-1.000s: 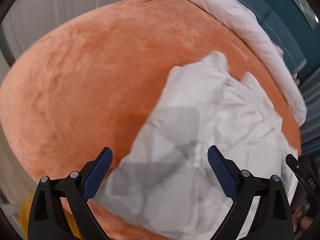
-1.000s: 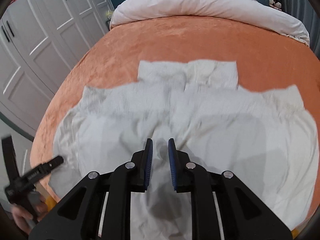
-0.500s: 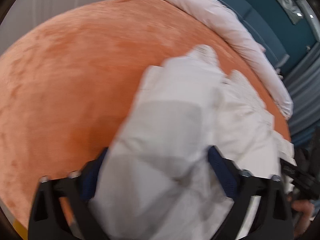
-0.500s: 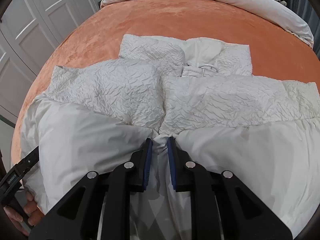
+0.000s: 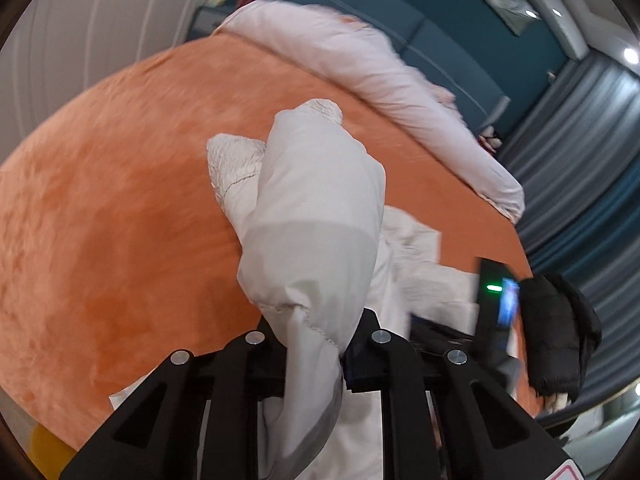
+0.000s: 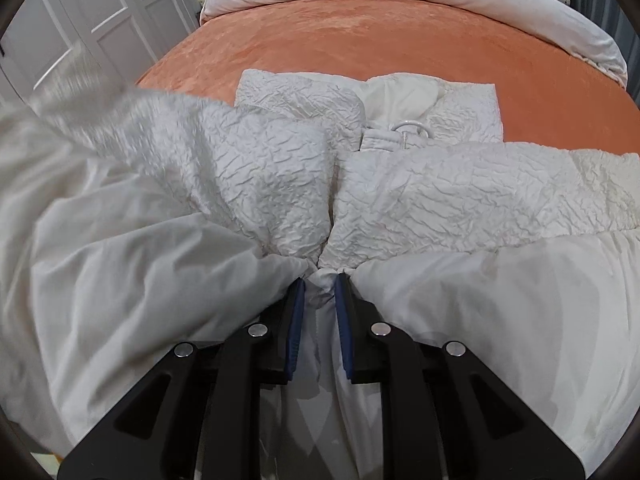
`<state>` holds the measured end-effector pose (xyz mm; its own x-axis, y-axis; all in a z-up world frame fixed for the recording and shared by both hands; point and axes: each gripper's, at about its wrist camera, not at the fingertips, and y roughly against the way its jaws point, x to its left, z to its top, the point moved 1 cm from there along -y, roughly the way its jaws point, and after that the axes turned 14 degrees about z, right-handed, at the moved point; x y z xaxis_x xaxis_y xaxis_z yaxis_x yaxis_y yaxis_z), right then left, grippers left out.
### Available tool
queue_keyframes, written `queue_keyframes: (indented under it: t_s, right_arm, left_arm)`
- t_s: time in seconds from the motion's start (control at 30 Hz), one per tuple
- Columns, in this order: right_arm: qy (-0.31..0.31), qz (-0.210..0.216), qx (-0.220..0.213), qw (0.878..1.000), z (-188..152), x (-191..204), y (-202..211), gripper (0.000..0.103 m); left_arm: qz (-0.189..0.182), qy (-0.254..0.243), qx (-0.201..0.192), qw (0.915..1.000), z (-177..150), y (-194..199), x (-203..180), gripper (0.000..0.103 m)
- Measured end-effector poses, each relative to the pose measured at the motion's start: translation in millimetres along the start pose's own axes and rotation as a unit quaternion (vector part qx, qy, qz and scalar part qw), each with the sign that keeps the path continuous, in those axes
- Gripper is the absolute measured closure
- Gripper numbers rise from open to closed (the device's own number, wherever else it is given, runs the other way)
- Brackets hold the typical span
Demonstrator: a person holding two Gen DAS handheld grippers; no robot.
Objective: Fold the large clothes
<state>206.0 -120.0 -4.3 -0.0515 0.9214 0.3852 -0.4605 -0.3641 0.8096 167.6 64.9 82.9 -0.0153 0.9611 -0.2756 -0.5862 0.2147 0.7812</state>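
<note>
You have barely begun: the white jacket [image 6: 440,184] lies mostly spread on the bed [image 6: 360,36], your right gripper [image 6: 320,300] pinching its middle, your left gripper [image 5: 316,344] closing on a lifted sleeve.

No legible text, label, brand or number appears in either wrist view; the lit screen [image 5: 507,303] at right of the left wrist frame is too blurred to read, as is the red-edged sticker [image 5: 566,475] at its lower right corner
</note>
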Motion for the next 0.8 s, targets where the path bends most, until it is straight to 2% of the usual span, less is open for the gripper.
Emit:
queue_keyframes:
  t_s: [0.17, 0.23, 0.27, 0.37, 0.47, 0.53, 0.67, 0.8]
  right_arm:
    - [-0.011, 0.017, 0.004, 1.000, 0, -6, 2, 0.088]
    - [-0.023, 0.038, 0.006, 0.999, 2, -9, 20, 0.088]
    - [-0.029, 0.057, -0.010, 0.998, -1, -12, 36, 0.087]
    - [-0.037, 0.081, -0.048, 0.995, -17, -28, 80, 0.086]
    - [-0.053, 0.094, -0.051, 0.993, -42, -51, 104, 0.085]
    - [-0.060, 0.113, -0.046, 0.991, -53, -57, 103, 0.085]
    - [-0.056, 0.109, -0.031, 0.992, -58, -60, 81, 0.086]
    - [-0.064, 0.109, -0.030, 0.992, -58, -66, 68, 0.088]
  left_arm:
    - [0.004, -0.040, -0.015, 0.9991, -5, 13, -49, 0.089]
    - [0.017, -0.049, -0.020, 0.9985, -5, 14, -57, 0.089]
    - [0.017, -0.046, -0.021, 0.9986, -4, 16, -56, 0.090]
    - [0.011, -0.029, -0.017, 0.9994, 1, 20, -45, 0.091]
    - [-0.006, 0.005, -0.005, 1.0000, 2, 22, -27, 0.092]
    - [-0.015, 0.030, 0.004, 0.9994, 1, 21, -15, 0.092]
    - [-0.009, 0.051, 0.010, 0.9986, -5, 18, 0, 0.092]
    - [0.020, 0.061, 0.020, 0.9977, -7, 6, 18, 0.088]
